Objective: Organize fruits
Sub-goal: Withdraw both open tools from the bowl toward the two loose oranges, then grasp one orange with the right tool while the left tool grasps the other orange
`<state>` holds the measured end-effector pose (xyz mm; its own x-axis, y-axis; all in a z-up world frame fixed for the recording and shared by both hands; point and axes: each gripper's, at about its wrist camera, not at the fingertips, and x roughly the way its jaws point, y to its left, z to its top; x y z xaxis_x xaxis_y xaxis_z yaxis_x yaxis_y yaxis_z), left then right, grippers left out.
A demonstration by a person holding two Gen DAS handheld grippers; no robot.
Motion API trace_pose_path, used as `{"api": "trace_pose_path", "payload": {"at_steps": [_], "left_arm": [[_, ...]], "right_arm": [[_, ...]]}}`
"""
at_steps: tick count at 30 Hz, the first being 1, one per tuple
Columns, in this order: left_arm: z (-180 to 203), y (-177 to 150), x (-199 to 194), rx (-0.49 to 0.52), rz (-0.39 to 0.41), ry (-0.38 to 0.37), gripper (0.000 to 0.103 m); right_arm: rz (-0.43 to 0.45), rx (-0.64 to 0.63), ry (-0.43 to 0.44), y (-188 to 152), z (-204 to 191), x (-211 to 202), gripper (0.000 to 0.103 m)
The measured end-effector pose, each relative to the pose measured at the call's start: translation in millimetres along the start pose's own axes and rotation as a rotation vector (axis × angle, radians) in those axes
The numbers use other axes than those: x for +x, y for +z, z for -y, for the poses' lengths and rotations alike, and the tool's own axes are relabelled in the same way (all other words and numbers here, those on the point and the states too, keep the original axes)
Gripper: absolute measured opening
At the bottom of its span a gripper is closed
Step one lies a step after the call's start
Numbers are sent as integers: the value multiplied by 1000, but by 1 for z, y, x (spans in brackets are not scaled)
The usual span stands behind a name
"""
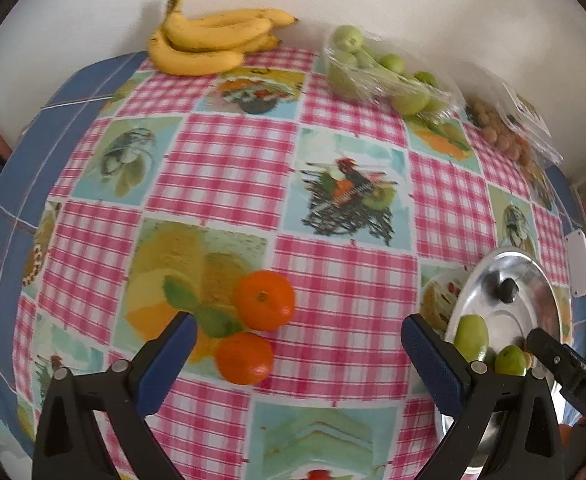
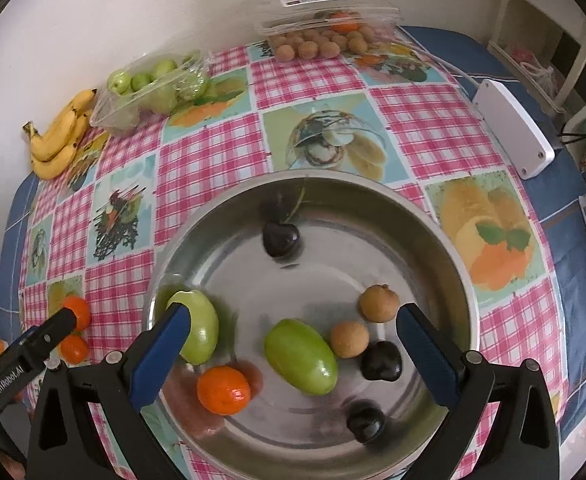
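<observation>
Hovering spread and empty, the left gripper (image 1: 299,344) faces two tangerines (image 1: 263,300) just ahead: soft-skinned, grip across the middle.

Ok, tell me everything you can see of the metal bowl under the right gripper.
The metal bowl is wide, shallow and round, shiny steel by the look, standing upright on the checked tablecloth. Its surface reflects the fruit. Inside lie two green fruits, one orange mandarin, two small brown fruits and three dark cherries, one with a stem. The open right gripper hovers over it, touching nothing. The bowl's near rim is hidden behind the gripper.
</observation>
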<state>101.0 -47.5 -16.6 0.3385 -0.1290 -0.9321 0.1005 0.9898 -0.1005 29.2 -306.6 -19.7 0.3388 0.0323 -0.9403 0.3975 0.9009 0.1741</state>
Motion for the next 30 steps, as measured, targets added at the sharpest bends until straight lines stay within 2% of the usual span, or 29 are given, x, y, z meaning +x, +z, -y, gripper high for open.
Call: {"api": "trace_pose_path", "payload": {"at_steps": [12,19,25,30], "left_arm": [[-59,6,-28,-175,77,-16,103],[-90,8,-38,-235,111,26,103],[-109,6,-31,-285,90,28,103],[-110,2,-25,-292,71,20,103]], "right_arm": [[-2,-36,37,-3,-34,-6,102],[22,-85,87,-6,-65,-14,102],[14,-141,134,-11,-101,-10,102],[-6,-217,180,-22,-135,-4,102]]}}
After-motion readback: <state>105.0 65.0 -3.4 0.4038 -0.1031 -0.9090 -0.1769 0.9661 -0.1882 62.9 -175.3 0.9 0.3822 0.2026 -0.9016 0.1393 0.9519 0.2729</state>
